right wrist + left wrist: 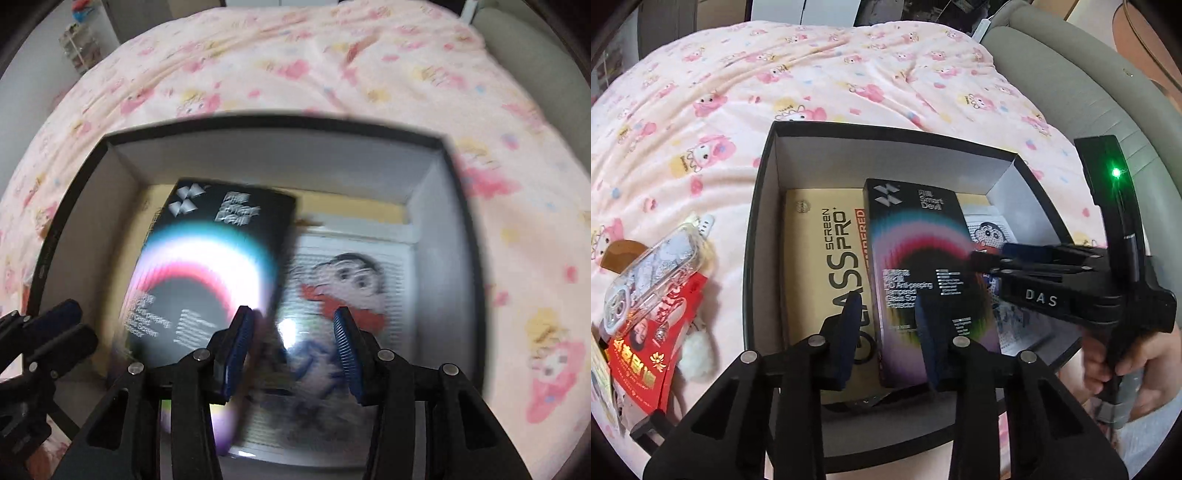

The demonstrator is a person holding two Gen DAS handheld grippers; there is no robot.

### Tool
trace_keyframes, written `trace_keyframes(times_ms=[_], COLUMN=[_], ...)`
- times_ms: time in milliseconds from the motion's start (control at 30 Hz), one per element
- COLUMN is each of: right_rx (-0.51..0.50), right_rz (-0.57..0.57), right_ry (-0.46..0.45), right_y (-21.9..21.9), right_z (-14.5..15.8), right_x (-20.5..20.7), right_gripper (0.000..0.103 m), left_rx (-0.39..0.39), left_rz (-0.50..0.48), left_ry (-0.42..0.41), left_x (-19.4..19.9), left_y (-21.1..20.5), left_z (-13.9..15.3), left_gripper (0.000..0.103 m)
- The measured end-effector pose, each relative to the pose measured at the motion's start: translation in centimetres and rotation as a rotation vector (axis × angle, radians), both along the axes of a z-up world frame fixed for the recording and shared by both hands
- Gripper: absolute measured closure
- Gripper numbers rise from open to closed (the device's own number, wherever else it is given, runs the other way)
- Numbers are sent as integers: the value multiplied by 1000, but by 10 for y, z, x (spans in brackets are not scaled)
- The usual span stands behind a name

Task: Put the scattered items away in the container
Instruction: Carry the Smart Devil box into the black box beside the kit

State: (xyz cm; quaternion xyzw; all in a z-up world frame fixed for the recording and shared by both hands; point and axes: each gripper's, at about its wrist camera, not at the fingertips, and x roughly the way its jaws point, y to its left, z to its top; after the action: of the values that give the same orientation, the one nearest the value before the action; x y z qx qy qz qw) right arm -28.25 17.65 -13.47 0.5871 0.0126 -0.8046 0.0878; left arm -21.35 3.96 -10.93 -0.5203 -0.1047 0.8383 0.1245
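the open black container [764,229] sat on the bed [775,74], already holding the dark screen protector box [916,266], a yellow box [820,251] and a cartoon card [354,288]. the left gripper [886,325] straddled the dark box's near end; whether its fingers pressed it i cannot tell. the right gripper [295,343] hovered released above the card. judged next: fetch the clear phone case [653,269] and red packet [650,350] lying left.

Bed [820,74] under a pink cartoon-print cover. Open black box [764,206] sits directly on it. Left of the box: clear phone case [653,273], red packet [646,354], white pompom [696,356], lying close together
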Motion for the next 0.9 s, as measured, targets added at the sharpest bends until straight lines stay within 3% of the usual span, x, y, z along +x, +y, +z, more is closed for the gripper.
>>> trace_keyframes(times_ms=[100,167,300,367,467,567,767,833,900], right_rx=[-168,-174,-365,-335,-215,-184,-218,-194,-162], right_rz=[12,68,40,-18,-98,-145,-155,-138,-124], right_ry=[-77,-54,-75,-44,42,72,55,51,54], right_y=[-7,-17,-3,8,23,47,53,49,47], right_z=[-5,-3,-1,5,15,18,16,14,17], right_x=[-5,-2,-2,-2,1,-4,-5,-5,-1], right_gripper=[61,61,61,61,61,61,61,61,61], left_rx=[12,7,-33,-25,29,48,-97,-182,-235], left_rz=[-6,-17,-45,-64,-106,-147,-168,-130,-98], left_ry=[-6,-9,-2,-9,-7,8,-98,-123,-148], left_x=[-4,-6,-3,-2,-4,-16,-56,-59,-60], left_y=[1,4,12,15,22,37,70,72,68], left_z=[-3,-5,-7,-9,-7,3,-14,-22,-24], left_gripper=[72,72,72,72,72,72,72,72,65])
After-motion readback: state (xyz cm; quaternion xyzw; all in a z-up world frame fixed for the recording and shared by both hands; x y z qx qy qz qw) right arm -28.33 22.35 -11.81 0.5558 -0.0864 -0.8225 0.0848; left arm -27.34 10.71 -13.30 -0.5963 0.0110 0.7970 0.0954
